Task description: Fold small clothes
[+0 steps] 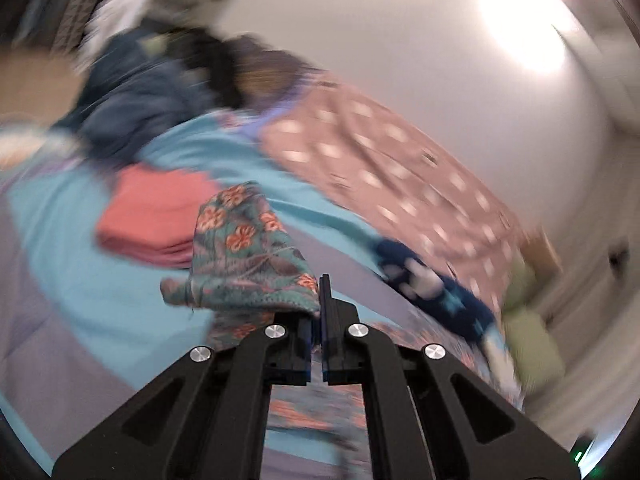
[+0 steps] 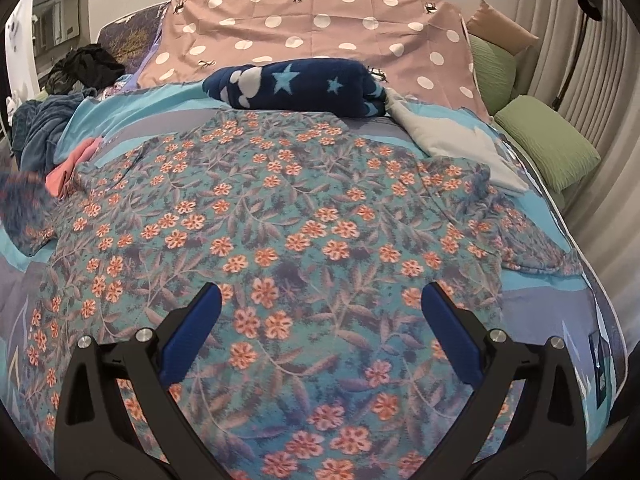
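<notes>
A teal floral garment with orange flowers (image 2: pixel 304 216) lies spread flat on the bed. My right gripper (image 2: pixel 320 300) is open and empty, its blue pads hovering just above the garment's near part. My left gripper (image 1: pixel 320 292) is shut on a corner of the floral garment (image 1: pixel 248 256) and holds it lifted off the bed; that view is motion-blurred. The lifted corner shows blurred at the left edge of the right wrist view (image 2: pixel 24 208).
A folded coral cloth (image 1: pixel 152 216) lies on the bedspread (image 1: pixel 80 264) left of the garment. A navy star blanket (image 2: pixel 300 88) lies beyond it. A pink dotted sheet (image 2: pixel 320 32), green pillows (image 2: pixel 548 140) and a dark clothes pile (image 2: pixel 52 120) ring the bed.
</notes>
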Demonstrator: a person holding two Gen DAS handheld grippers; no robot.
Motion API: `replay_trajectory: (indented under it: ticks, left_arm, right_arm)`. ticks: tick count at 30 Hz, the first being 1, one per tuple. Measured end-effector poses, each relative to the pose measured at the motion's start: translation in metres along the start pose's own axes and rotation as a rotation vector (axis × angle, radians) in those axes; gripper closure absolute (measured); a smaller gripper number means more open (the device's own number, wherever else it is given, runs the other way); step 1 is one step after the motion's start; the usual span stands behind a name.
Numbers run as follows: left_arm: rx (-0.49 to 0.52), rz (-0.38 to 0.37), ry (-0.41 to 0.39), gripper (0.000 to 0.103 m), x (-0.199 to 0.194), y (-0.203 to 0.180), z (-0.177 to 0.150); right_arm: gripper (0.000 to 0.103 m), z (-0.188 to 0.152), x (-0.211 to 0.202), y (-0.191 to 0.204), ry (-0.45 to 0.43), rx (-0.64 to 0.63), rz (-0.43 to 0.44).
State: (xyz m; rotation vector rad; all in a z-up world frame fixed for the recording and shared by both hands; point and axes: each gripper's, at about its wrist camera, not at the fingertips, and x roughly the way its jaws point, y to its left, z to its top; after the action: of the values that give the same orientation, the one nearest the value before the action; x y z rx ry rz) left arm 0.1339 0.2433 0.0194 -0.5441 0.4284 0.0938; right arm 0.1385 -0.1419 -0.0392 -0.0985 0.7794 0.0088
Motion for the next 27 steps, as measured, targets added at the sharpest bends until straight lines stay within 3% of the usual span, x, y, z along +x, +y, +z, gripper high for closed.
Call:
replay_trajectory:
  ticks: [4,6,11,15,19,21,24,27]
  left_arm:
    - [0.189,-0.099,0.083,0.101,0.022,-0.083,-0.039]
    - [0.255,-0.147,0.165,0.101,0.041,-0.117,-0.067]
    - [0.397,-0.167,0.359,0.1,0.086,-0.156,-0.138]
    - [0.416,-0.143,0.447,0.095,0.102,-0.148,-0.166]
    - [0.374,-0.155,0.47,0.094,0.105,-0.14,-0.168]
    - [0.343,-0.175,0.475,0.091,0.106,-0.138,-0.166]
    - [0.297,-0.212,0.471,0.077,0.103,-0.135,-0.162]
    - [0.265,-0.254,0.41,0.07,0.098,-0.142,-0.152]
  right_arm:
    - [0.002,-0.004,-0.007,-0.02,-0.014,0.013,0.003]
    - [0.002,-0.006,-0.006,-0.032,-0.003,0.029,0.023]
    - [0.003,-0.005,-0.001,-0.058,0.052,0.086,0.101]
    - [0.017,0.008,0.005,-0.06,0.074,0.073,0.189]
    - [0.049,0.032,0.029,-0.037,0.162,0.058,0.409]
    - [0.052,0.048,0.047,-0.021,0.209,0.074,0.497]
    - [0.052,0.068,0.064,0.002,0.236,0.039,0.489]
    - [0.052,0.08,0.069,0.02,0.25,0.005,0.481]
